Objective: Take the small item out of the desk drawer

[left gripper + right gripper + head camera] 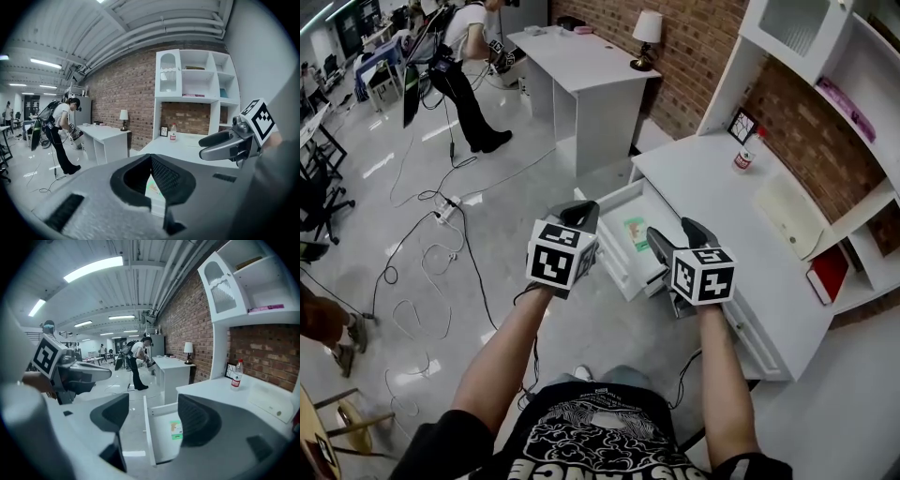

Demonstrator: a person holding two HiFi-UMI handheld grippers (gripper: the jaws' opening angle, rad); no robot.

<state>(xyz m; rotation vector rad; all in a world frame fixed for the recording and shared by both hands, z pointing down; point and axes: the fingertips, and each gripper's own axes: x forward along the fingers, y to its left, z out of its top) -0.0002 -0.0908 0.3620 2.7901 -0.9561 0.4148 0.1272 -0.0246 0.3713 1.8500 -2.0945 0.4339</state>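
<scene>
The small item (636,232), a flat white-and-green packet, lies on the floor of the open desk drawer (614,267). Its long axis runs alongside the drawer's front panel, and in the right gripper view it points away from the fingers, green end nearest them. The right gripper (152,401) has its fingers (199,420) spread wide with nothing held and nothing touched. The item (176,430) shows in the gap between them, ahead and below, close beside the inner edge of the right-hand finger and well apart from the left-hand one. The drawer's front panel (147,427) runs up the middle of that gap. The left gripper (150,157) has its fingers (171,178) meeting at the tips and clamps nothing. Below the joined tips, in the opening between the pads, a strip of the drawer and the item (152,190) can be seen beyond. In the head view both grippers, left (584,214) and right (677,234), hover over the drawer's near corners without touching it. The drawer holds the packet and nothing else that shows. Beyond the fingers, a bottle (744,157) stands upright on the desk (712,202).
</scene>
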